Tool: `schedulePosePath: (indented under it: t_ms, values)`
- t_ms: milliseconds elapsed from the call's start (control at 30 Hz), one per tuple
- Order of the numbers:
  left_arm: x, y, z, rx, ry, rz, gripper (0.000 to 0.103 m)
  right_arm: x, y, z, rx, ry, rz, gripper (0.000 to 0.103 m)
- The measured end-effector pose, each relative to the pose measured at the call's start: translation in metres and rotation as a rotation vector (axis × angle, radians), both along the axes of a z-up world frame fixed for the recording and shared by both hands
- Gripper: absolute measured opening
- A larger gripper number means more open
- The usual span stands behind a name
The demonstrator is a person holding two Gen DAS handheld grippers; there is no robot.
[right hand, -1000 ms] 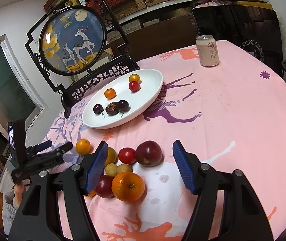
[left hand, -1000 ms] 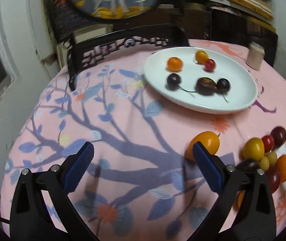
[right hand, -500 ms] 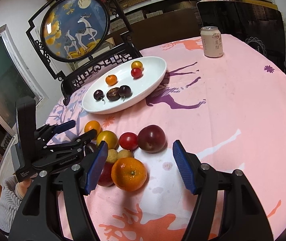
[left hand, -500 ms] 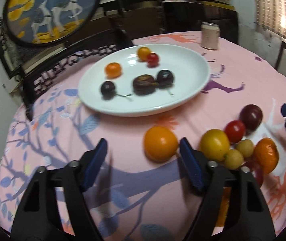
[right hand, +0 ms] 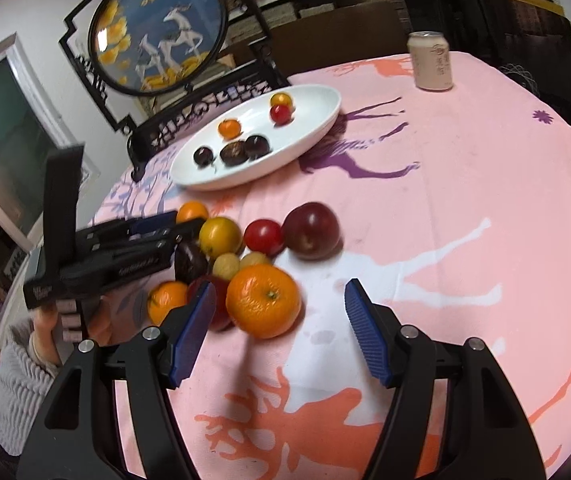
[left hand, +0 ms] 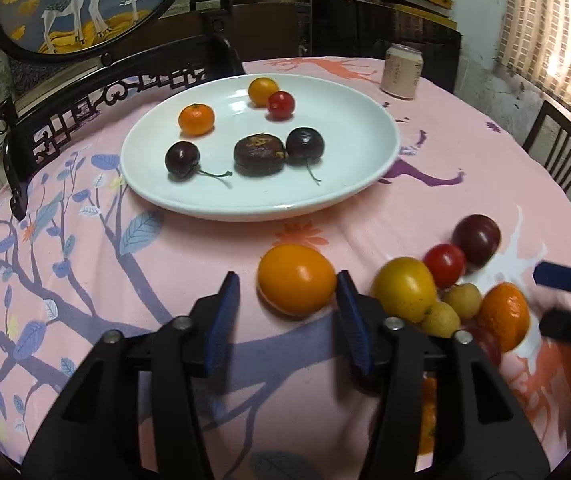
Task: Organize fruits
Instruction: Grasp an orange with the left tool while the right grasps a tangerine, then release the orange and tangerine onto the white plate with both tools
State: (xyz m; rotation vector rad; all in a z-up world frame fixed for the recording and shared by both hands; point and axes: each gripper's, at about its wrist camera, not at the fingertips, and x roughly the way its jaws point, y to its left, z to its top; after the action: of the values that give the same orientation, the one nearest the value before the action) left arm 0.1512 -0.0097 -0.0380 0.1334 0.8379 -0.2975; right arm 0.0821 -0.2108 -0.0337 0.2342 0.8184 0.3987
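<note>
The round table (left hand: 465, 152), under a pink cloth printed with deer and branches, carries everything; at its far edge stands a framed deer screen (right hand: 157, 36), and a drink can (left hand: 400, 76) sits beyond the plate. The white plate (left hand: 349, 192) already holds six small fruits: a mandarin, a yellow and a red tomato, two dark cherries with stems and a dark wrinkled fruit between them; that much of the sorting looks done. About nine or ten pieces are left on the cloth near the plate, so the job seems under halfway. The left claw (left hand: 285, 312) is open at a moderate width, its jaws on either side of an orange-yellow tomato (left hand: 296, 279) that lies apart from the heap, the right pad just beside it, not yet gripping. The right claw (right hand: 279, 336) is spread wide and holds nothing, low over the cloth beside a tangerine (right hand: 263, 300). The heap also has a dark plum (right hand: 311, 236), a red tomato (right hand: 263, 236) and small pale fruits (right hand: 226, 266).
</note>
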Motion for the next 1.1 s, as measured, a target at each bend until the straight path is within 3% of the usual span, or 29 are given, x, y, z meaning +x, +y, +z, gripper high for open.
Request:
schedulePosePath:
  t_ms: [133,200,467,567,1000,1100]
  values:
    - [0.007,-0.004,-0.002,-0.001,0.017,0.002,0.054,0.0,0.007,-0.004,-0.022,-0.006,0.011,0.067]
    - [0.008,-0.007,-0.003,-0.007,0.026,-0.018,0.042,0.001,0.01,-0.007,-0.025,-0.001,0.027,0.063]
    - [0.003,-0.006,-0.001,-0.015,0.018,-0.025,0.041,0.006,0.016,-0.01,-0.006,-0.006,0.07,0.055]
    - [-0.001,-0.001,0.002,-0.022,0.012,-0.007,0.041,0.007,0.012,-0.011,0.007,0.01,0.064,0.046]
    - [-0.022,0.033,0.025,-0.06,-0.05,0.116,0.041,0.007,0.011,-0.009,-0.01,-0.001,0.048,0.045]
    - [-0.025,0.037,0.029,-0.056,-0.063,0.134,0.041,0.0,0.002,0.005,0.006,-0.062,0.01,0.044]
